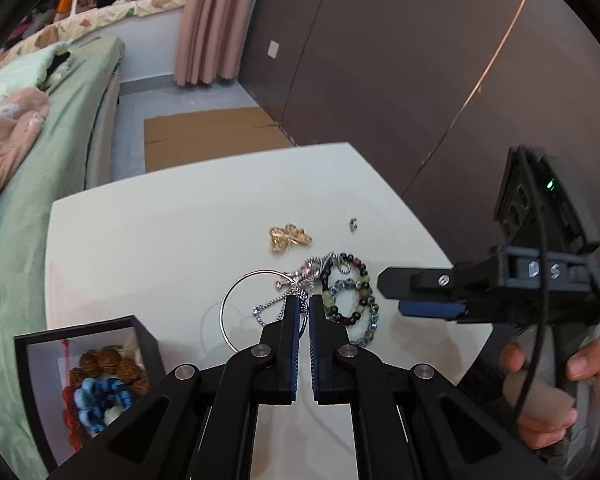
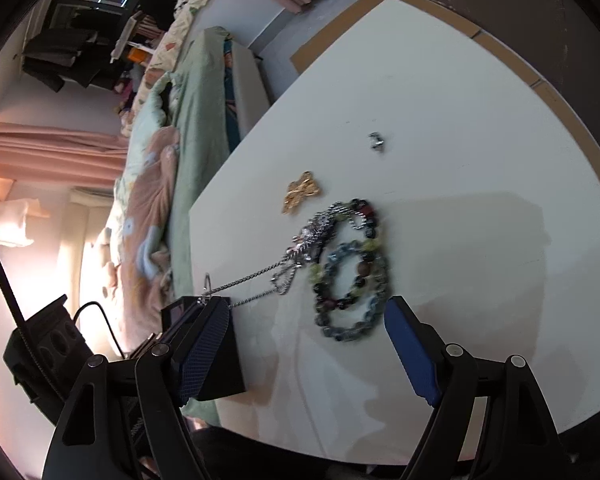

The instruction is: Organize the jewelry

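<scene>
A pile of jewelry lies on the white table: two beaded bracelets, a silver chain necklace, a thin silver bangle, a gold butterfly brooch and a small silver ring. My left gripper is shut on the silver chain and bangle at the pile's near edge. My right gripper is open, just in front of the bracelets, and shows in the left wrist view.
A black jewelry box holding brown and blue bead strings stands at the table's front left. A bed with green bedding lies to the left. Flat cardboard lies on the floor beyond the table, by a dark wall.
</scene>
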The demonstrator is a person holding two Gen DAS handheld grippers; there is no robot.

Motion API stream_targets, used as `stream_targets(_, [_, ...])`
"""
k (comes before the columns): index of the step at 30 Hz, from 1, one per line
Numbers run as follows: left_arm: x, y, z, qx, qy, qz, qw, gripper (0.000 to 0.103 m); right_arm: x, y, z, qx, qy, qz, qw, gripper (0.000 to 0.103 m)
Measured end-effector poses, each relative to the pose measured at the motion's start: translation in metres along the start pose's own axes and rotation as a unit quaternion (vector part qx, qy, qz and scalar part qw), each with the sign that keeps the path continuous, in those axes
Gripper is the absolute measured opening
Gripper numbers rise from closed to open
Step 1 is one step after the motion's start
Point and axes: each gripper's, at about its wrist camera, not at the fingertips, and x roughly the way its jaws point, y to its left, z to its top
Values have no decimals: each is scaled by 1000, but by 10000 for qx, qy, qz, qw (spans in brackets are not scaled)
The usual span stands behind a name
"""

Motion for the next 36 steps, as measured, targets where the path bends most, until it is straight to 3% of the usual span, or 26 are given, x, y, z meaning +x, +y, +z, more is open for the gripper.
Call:
stream_targets(3, [-13,5,1,-107,-147,-85,9998,4,3,6,-1,-22,-14,56,10000,82])
stream_targets(9, [-31,10,2,-203,-367,-219,9989,4,13,14,0,163,-42,628,9979,81])
stream_targets(15, [-39,14,1,-236,-441,-257,9984,4,42,23,-4,528,204,1126,9920,66])
stream_targets(21, [-45,19,-2,-261,-465,-308,9981,4,67,21,-8,1025,260,1140,9878,55])
stream_targets(29, [-58,20,-7,-238,-521,-492,9971,4,81,20,-1,1270,73,800,9886,54])
stream_targets(30, [-59,20,-7,-237,-531,-508,9970,4,83,22,0,1269,41,756,9890,46])
stream_targets(31, [-61,20,-7,-234,-546,-510,9969,4,84,22,2,1265,31,726,9893,28])
stream_targets(33, [-65,22,-8,-244,-582,-471,9969,4,85,21,3,1262,2,665,9898,6])
stream_targets(36, [-70,28,-9,-298,-630,-352,9969,4,74,28,4,1004,-304,508,9932,5])
